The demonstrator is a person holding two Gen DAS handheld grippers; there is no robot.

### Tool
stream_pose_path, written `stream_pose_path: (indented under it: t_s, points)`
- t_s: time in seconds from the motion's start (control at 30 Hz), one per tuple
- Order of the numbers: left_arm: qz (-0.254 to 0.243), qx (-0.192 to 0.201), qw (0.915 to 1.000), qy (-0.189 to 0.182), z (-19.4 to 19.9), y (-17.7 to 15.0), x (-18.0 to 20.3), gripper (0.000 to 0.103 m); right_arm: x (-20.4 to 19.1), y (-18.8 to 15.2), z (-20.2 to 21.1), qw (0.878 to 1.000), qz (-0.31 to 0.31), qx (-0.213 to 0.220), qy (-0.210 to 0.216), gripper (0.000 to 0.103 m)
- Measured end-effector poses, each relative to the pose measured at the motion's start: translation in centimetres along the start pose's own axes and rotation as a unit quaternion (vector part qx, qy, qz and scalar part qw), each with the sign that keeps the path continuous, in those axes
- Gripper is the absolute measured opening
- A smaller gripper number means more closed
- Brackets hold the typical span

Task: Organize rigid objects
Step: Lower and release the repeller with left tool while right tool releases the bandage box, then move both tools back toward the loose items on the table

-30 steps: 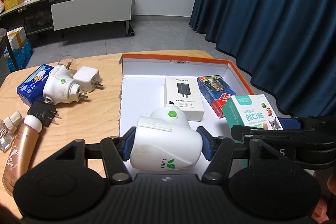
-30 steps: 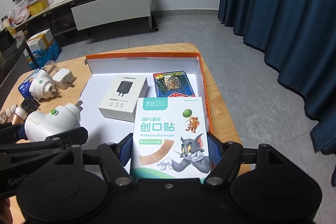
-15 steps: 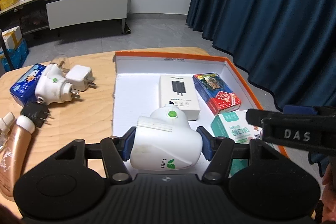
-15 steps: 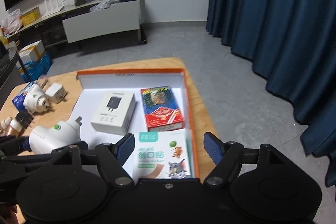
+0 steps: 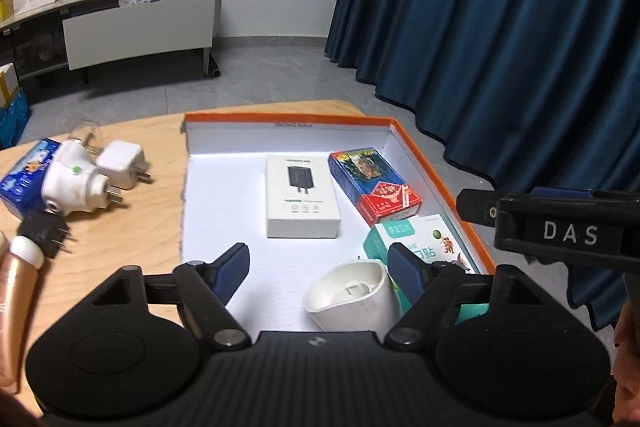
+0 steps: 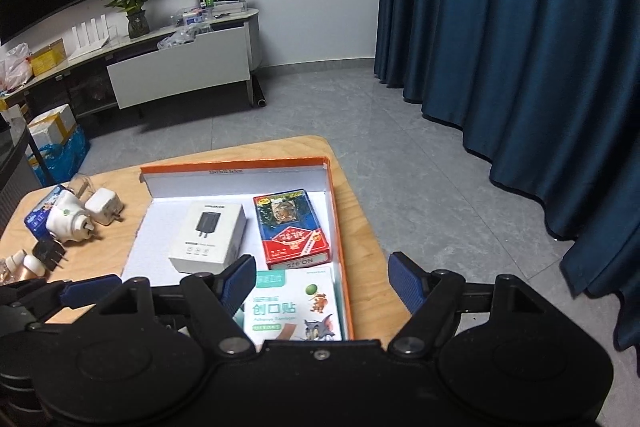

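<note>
Both our tongs stand apart and empty: the left tongs over the white plug, which rests in the tray against the bandage box; the right tongs above that box. Lifting carelessly, we could tip the plug. Adapters wait on the desk; a tube crowds them.

Tray was orange outside, white inside. Charger box white with black plug print. Card pack blue and red, patterned. Bandage box teal-white with cartoon cat. Bench pale wood grain. Curtain deep blue.
</note>
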State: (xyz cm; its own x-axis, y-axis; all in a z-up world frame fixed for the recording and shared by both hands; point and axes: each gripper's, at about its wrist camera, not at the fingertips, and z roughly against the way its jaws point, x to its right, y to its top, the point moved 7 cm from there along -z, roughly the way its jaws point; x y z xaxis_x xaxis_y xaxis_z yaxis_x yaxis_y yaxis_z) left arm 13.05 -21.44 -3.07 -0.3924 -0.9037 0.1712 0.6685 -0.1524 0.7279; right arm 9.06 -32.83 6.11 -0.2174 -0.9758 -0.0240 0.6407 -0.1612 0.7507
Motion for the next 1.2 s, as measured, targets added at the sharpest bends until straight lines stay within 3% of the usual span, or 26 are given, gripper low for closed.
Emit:
stream_pose_path:
  t_s: [0.37, 0.83, 1.03, 1.2]
  points:
    - [0.012, 0.030, 0.9985, 0.043, 4.9, -0.3, -5.8, 0.079, -4.8, -0.7, 0.8, 0.999, 0.019, -0.007, 0.044, 0.087]
    - [0.024, 0.031, 0.9853, 0.166, 9.1, -2.7, -22.1, 0.083, -12.4, -2.5, 1.1, 0.992, 0.060, -0.026, 0.107, 0.087]
    - [-0.012, 0.011, 0.9873, 0.158, 7.1, -2.8, -25.5, 0.085, -14.4, -2.6, 0.8, 0.990, 0.081, -0.027, 0.113, 0.087]
    - [-0.049, 0.004, 0.9905, 0.128, 4.7, -2.8, -26.7, 0.085, -16.1, -2.7, 0.1, 0.987, 0.093, -0.031, 0.124, 0.087]
